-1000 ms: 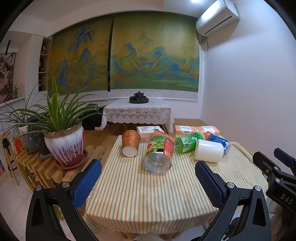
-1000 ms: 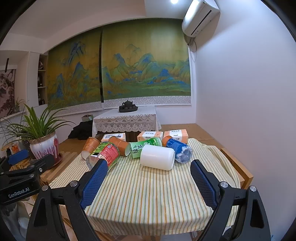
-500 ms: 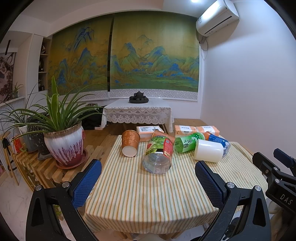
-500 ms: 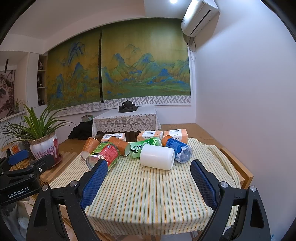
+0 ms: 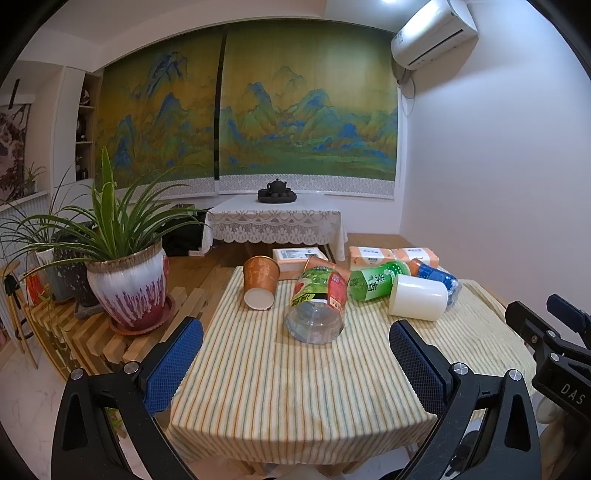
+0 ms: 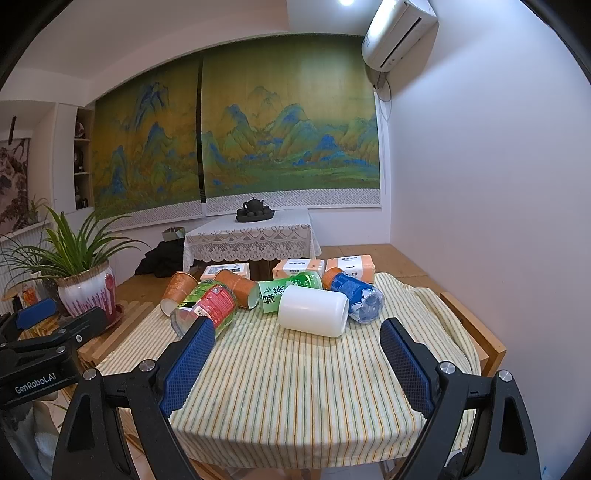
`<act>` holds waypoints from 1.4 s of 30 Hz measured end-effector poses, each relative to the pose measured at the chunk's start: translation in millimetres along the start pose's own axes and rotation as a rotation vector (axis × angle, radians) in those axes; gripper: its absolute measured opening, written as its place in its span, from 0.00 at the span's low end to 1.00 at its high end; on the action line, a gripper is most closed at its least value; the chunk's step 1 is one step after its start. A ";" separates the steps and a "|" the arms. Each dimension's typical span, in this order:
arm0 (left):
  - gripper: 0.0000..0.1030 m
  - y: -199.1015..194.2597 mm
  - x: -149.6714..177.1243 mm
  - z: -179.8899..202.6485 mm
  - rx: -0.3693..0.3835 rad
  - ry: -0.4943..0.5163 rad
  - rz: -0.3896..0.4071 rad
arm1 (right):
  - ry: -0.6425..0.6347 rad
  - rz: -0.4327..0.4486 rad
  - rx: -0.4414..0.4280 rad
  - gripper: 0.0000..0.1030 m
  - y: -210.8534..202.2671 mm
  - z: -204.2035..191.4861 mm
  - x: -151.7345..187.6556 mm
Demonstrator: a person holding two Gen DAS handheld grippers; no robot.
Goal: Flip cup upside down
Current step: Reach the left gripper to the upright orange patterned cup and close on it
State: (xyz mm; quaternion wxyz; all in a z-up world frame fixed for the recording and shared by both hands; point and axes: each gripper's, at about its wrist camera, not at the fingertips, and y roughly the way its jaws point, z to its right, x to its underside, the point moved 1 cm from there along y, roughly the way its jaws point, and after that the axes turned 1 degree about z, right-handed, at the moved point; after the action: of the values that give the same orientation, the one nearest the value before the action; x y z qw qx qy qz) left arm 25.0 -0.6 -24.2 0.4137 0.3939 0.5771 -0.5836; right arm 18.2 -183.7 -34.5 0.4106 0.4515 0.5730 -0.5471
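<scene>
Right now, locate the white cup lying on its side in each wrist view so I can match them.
Left wrist: the white cup lies right of centre on the striped cloth.
Right wrist: the white cup lies near centre, just ahead of the open right gripper.
Shared landmark: the green tea bottle right behind it.

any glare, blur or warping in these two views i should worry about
Left wrist view: fisheye bends the wall scroll and darkens the corners; the ceiling light blows out at the top edge; the striped cloth looks slightly soft near the front. Right wrist view: same curvature; the white cup is bright yet keeps its outline.
</scene>
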 end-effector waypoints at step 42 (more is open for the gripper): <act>0.90 276.4 -48.2 -77.8 -0.067 -0.100 -0.379 | 0.048 -0.097 0.024 0.87 45.6 22.7 14.5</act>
State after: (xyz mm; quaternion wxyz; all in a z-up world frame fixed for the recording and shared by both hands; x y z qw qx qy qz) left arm 299.5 80.8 -76.9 0.3374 0.2345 0.6389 -0.6504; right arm 58.0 -205.7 -61.7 0.3643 0.4412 0.5973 -0.5620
